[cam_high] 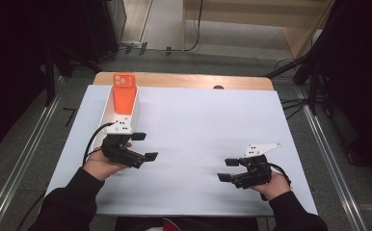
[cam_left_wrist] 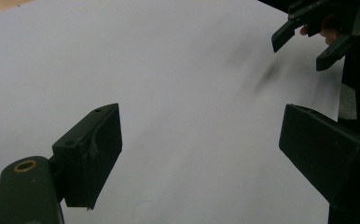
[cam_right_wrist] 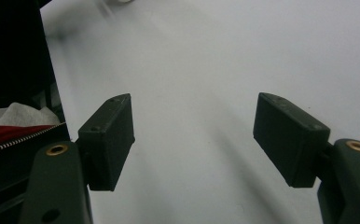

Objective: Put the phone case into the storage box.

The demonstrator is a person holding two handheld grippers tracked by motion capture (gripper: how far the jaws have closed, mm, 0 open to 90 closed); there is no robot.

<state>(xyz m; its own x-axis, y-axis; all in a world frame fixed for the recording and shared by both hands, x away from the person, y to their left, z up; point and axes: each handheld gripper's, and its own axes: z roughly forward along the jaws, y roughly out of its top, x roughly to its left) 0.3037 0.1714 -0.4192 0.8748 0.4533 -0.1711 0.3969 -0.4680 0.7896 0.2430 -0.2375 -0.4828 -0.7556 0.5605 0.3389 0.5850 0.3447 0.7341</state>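
While both hands rest low over the white sheet-covered table [cam_high: 198, 120], the left gripper [cam_high: 144, 147] sits at about eight o'clock on the sheet, its two black jaws spread wide with nothing between them and pointing toward three o'clock. In the left gripper view those jaws frame bare white surface, and the other gripper shows far off at one o'clock. The right gripper [cam_high: 228, 170] lies at about four o'clock on the sheet, its jaws likewise parted and empty, pointing toward nine o'clock at the left one, the two well apart. Nearest the left gripper, just behind it at twelve o'clock from the hand, a bright orange phone case [cam_high: 124, 94] with a square camera cut-out lies in a long white rectangular tray [cam_high: 108, 108] near the table's eleven o'clock corner. The left gripper's grey plate overlaps the tray's near end in the high view.
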